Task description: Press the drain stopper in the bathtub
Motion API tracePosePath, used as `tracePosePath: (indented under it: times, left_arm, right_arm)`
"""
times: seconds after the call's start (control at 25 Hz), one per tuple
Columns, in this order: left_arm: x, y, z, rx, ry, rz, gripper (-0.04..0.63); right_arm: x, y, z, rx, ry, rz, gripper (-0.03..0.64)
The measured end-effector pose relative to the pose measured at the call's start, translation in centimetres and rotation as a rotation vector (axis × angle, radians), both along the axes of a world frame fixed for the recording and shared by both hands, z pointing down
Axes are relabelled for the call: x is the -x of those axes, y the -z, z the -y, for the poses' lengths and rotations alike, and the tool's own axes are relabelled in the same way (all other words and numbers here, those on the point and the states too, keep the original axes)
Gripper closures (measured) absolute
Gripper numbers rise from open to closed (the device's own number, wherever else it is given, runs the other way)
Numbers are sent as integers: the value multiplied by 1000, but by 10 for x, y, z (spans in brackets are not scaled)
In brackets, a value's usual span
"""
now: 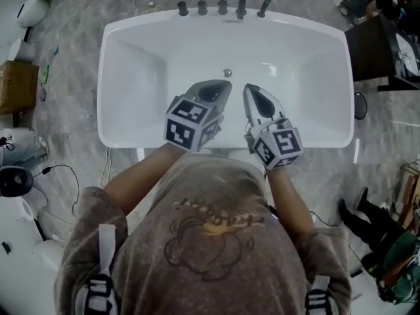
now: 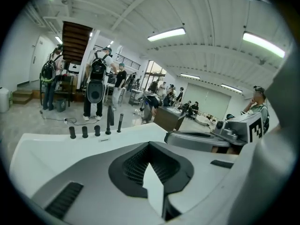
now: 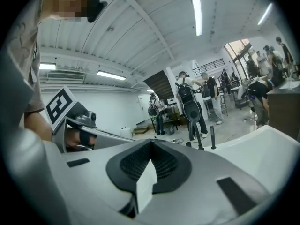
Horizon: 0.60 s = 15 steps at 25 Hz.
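Leaning over the near rim of the bathtub, with both arms reached out above the white basin. Holding the left hand-held gripper with its jaws together on nothing, tip aimed far and a little right. Confirmed along its own view, with the dark pads meeting in a point and only white tub beneath. Holding the right hand-held gripper just beside it, likewise closed and empty, tip aimed far and slightly left.

Looking past both tips to the drain stopper: small, round and metallic, set low in the basin toward the far wall, between the lines of the two tips and just beyond them. Being round, offers no long axis to line up with, so probably calls only for a straight push down from above. Judging by the head view, lies closer to the left tip than to the right, so likely best reached with the left. Cannot tell how high either tip hangs above it. Unobstructed between tips and stopper, across bare white basin.

Farther on, along the far rim, a row of dark faucet fittings, well apart from the stopper and out of the likely path. Beyond the tub, grey floor with cables and boxes, and other people standing about the hall.
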State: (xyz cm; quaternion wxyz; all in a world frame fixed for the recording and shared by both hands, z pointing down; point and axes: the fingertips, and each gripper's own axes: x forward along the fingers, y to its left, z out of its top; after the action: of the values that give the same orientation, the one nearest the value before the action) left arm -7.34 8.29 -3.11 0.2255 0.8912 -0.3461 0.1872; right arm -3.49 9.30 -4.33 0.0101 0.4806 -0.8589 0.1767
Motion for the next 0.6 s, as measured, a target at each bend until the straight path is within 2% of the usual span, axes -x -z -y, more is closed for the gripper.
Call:
tracePosePath:
  times: [0.24,0.6]
  left_arm:
    - [2,43,-27,-116,-81,-55,592]
    - [15,78,-55,-318,-131,-154,592]
  right_arm:
    - [8,43,-27,-77,42,15,618]
    - [25,75,-55,-225,132,-6,618]
